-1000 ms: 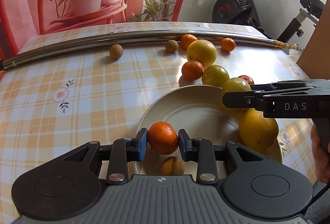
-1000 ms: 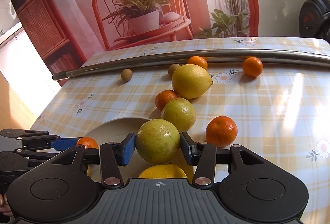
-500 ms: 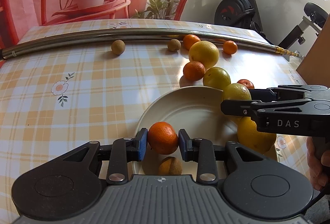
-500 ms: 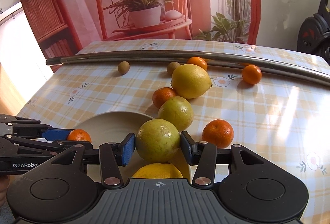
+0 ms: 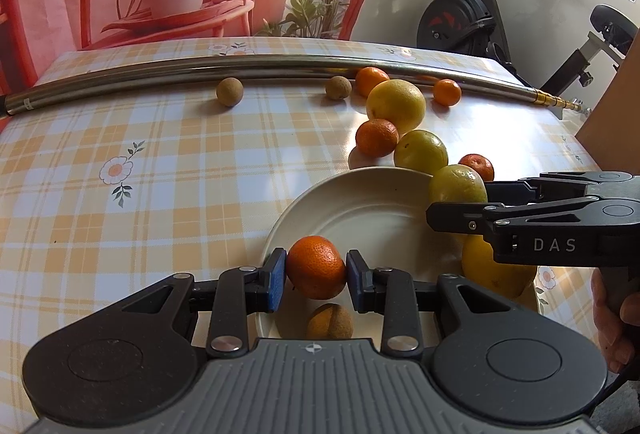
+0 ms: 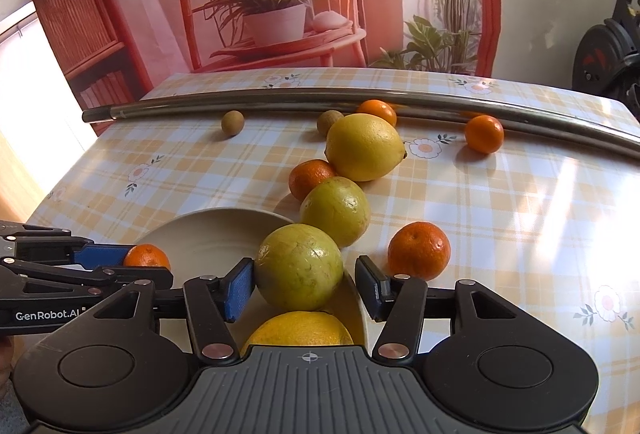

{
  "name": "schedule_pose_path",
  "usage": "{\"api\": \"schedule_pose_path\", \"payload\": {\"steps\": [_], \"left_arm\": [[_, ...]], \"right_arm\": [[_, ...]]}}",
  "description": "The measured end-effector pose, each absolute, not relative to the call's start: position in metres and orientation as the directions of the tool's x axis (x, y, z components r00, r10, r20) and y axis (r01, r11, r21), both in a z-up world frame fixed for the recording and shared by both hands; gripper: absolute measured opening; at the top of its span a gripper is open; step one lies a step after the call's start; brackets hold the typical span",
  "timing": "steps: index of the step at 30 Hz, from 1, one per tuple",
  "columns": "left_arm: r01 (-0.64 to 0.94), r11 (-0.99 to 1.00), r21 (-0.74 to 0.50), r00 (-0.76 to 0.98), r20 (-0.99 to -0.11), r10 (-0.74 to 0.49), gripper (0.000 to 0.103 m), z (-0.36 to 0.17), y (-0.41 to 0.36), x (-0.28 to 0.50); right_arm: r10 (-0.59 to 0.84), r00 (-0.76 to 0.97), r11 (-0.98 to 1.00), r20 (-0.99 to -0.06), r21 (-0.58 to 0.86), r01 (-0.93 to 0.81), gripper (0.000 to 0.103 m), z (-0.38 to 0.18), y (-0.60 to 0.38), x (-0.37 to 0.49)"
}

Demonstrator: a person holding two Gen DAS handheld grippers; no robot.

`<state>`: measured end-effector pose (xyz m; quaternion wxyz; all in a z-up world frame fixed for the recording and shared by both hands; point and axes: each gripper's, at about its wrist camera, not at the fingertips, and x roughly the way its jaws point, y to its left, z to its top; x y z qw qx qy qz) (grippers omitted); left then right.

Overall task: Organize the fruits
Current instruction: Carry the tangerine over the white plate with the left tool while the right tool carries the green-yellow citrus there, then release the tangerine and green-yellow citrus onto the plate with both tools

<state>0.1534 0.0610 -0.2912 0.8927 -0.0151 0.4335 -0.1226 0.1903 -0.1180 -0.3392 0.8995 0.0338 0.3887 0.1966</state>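
Left gripper [image 5: 316,274] fingers pinch a small orange mandarin [image 5: 316,267] over the cream plate [image 5: 360,202] on the checked bench [image 5: 140,170]. Right gripper [image 6: 305,288] fingers are spreading apart w/ a yellow-green round fruit [image 6: 299,266] between them at plate's edge; right pad clear of it. Big yellow citrus [image 6: 298,328] sits just below.

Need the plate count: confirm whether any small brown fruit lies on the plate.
Yes, one small brown fruit lies on the plate.
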Motion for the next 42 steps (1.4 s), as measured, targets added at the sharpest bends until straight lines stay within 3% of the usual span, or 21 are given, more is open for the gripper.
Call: {"api": "schedule_pose_path", "payload": {"steps": [18, 27, 42], "left_arm": [[0.196, 0.973, -0.119, 0.625, -0.75, -0.218, 0.035, -0.281, 0.061, 0.15], [0.153, 0.976, -0.154, 0.691, -0.69, -0.217, 0.035, -0.258, 0.078, 0.156], [0.026, 0.978, -0.209, 0.775, -0.614, -0.151, 0.035, -0.223, 0.125, 0.18]], "right_arm": [[0.379, 0.592, 0.921, -0.711, 0.227, -0.317, 0.056, -0.345, -0.119, 0.189], [0.394, 0.654, 0.918, -0.646, 0.236, -0.319, 0.056, -0.319, -0.132, 0.188], [0.287, 0.799, 0.946, -0.528, 0.289, -0.15, 0.056, -0.291, -0.207, 0.201]]}}
